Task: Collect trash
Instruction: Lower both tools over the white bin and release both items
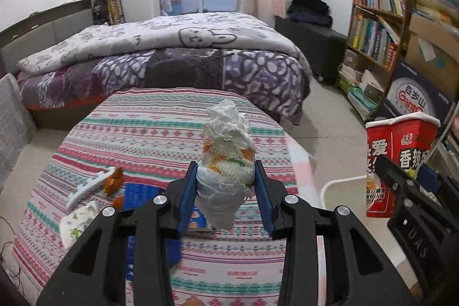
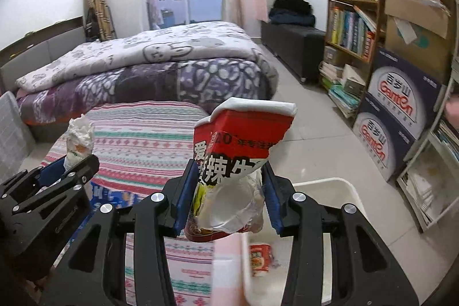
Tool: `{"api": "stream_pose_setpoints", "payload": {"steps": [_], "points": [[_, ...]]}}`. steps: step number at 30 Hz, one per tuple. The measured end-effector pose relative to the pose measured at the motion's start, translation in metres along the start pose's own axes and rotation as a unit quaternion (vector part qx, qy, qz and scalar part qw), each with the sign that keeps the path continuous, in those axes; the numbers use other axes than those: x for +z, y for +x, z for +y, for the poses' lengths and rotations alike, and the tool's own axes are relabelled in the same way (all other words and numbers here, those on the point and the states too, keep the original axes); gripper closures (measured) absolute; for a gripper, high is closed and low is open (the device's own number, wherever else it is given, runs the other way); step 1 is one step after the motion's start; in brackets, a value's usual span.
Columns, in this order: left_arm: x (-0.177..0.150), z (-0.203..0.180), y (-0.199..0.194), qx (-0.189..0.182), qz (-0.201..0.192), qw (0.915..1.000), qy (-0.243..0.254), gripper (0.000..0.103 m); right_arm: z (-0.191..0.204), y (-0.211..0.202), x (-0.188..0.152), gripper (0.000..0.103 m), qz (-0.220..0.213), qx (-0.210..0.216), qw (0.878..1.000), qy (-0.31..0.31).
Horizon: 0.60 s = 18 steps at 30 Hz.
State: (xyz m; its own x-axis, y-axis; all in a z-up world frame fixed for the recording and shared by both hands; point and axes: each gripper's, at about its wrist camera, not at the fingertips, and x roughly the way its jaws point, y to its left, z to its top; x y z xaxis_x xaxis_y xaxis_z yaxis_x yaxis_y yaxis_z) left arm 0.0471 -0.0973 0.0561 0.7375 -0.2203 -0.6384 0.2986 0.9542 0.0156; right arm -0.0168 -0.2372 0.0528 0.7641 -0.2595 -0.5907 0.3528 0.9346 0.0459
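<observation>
My left gripper (image 1: 226, 185) is shut on a crumpled wad of white tissue and printed wrapper (image 1: 228, 151), held above the striped tablecloth (image 1: 160, 134); the wad also shows in the right wrist view (image 2: 78, 142). My right gripper (image 2: 231, 191) is shut on a crushed red instant-noodle cup (image 2: 241, 145), held over the edge of a white bin (image 2: 344, 191) to the right of the table. The cup also shows at the right of the left wrist view (image 1: 398, 151). A red wrapper (image 2: 259, 258) lies inside the bin.
On the table lie a white plastic fork (image 1: 89, 185), orange peel bits (image 1: 113, 181), a blue packet (image 1: 140, 194) and a crumpled printed tissue (image 1: 77, 222). A bed (image 1: 172, 56) stands behind the table. A bookshelf (image 1: 378, 19) and stacked water cartons (image 2: 393, 111) line the right side.
</observation>
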Motion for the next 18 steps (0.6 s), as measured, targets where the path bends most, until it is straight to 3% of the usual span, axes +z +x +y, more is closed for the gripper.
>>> {"api": "stream_pose_setpoints", "payload": {"steps": [13,16,18], "points": [[-0.009,-0.060,0.017,-0.055,0.019,0.9972,0.046,0.064,-0.068,0.007,0.001,0.060,0.018,-0.048,0.996,0.072],[-0.012,-0.074,0.021,-0.073,0.027,0.9953,0.057,0.064,-0.083,0.005,0.002,0.052,0.018,-0.067,0.994,0.090],[-0.015,-0.083,0.025,-0.089,0.037,0.9933,0.063,0.064,-0.094,0.004,0.002,0.033,0.018,-0.077,0.991,0.106]]}}
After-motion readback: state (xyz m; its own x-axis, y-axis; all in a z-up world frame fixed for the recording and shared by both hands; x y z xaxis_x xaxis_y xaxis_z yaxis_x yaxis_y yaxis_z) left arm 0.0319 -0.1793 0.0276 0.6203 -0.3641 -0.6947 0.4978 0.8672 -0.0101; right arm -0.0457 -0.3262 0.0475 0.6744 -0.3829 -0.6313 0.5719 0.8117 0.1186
